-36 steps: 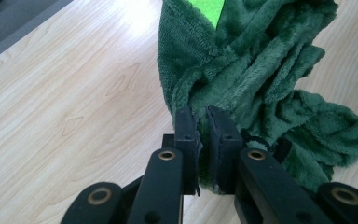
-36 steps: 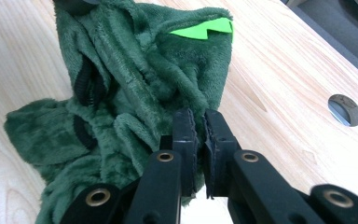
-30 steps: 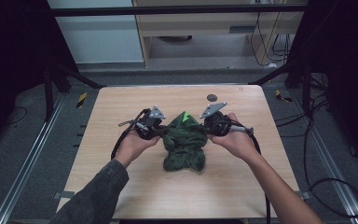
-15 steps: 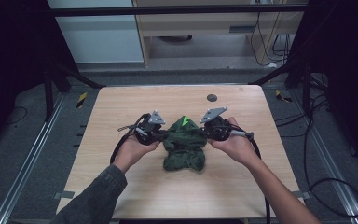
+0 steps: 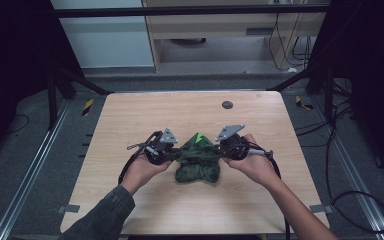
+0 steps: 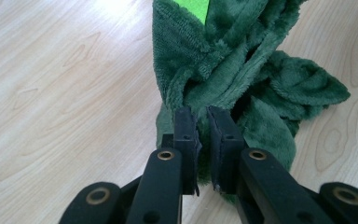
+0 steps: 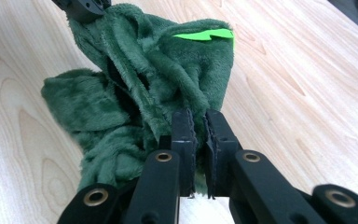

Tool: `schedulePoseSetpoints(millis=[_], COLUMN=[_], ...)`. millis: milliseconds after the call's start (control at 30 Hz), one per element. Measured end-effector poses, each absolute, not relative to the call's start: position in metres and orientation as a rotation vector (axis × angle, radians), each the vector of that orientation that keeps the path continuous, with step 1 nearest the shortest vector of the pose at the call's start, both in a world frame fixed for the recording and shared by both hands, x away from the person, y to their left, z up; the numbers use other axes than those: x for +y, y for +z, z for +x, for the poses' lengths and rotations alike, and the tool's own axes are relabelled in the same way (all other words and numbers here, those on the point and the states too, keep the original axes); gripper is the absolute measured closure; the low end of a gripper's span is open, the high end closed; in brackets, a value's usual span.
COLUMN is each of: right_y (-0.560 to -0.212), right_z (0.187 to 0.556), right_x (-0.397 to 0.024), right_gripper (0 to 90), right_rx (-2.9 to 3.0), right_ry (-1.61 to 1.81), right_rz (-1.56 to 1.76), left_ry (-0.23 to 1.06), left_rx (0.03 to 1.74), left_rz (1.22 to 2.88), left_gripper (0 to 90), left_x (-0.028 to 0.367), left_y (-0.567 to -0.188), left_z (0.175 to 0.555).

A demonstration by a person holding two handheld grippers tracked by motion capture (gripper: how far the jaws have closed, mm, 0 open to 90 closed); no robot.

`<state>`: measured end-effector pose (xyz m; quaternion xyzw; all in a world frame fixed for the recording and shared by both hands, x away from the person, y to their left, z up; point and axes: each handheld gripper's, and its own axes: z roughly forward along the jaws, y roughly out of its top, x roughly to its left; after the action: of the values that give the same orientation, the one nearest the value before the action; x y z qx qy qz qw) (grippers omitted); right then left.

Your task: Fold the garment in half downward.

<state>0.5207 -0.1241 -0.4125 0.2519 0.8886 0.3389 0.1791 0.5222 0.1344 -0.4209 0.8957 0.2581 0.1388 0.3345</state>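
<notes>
A: Vs a second ago: both grippers closer together, cloth point(image 5: 197, 161) more bunched between them. Lime tag point(image 5: 198, 137) up on the far side of the heap.

B: Jaws?

A: Left gripper point(image 6: 202, 116) narrow, pinching a fold at the cloth's left edge. Right gripper point(image 7: 199, 119) narrow too, clamped on pile at the right edge. Slim gap between the pads in both, fabric filling it.

B: Where's the cloth?

A: On the table point(image 5: 130, 115), mid-board, nearer the person than the dark disc point(image 5: 227, 104). Top part lifted by the two grips, lower folds resting on wood.

B: Risks?

A: My guess: both bites are shallow, near the jaw tips. Pull apart fast and plush could slide out of one side. Also each pinch may hold several layers, so spreading could give a twisted lump, not a flat sheet.

B: Hand pose?

A: Left hand point(image 5: 142, 170) and right hand point(image 5: 252, 165) flank the cloth, grippers pointing inward at each other, forearms converging from the near edge. Cables trail back past the wrists.
</notes>
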Motion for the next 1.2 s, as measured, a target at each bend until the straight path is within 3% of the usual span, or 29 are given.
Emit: schedulePoseSetpoints(millis=[633, 1200], right_y=[-0.439, -0.449], right_z=[0.494, 0.479], right_x=[-0.121, -0.123], right_gripper=[81.5, 74.8], right_rx=[2.541, 2.556], right_ry=[0.956, 0.974], right_rz=[0.683, 0.676], left_ry=[0.369, 0.358], left_rx=[0.671, 0.679], left_rz=[2.34, 2.319], left_gripper=[80.6, 72.3], left_x=[0.134, 0.135], left_y=[-0.452, -0.462], left_z=[0.501, 0.491])
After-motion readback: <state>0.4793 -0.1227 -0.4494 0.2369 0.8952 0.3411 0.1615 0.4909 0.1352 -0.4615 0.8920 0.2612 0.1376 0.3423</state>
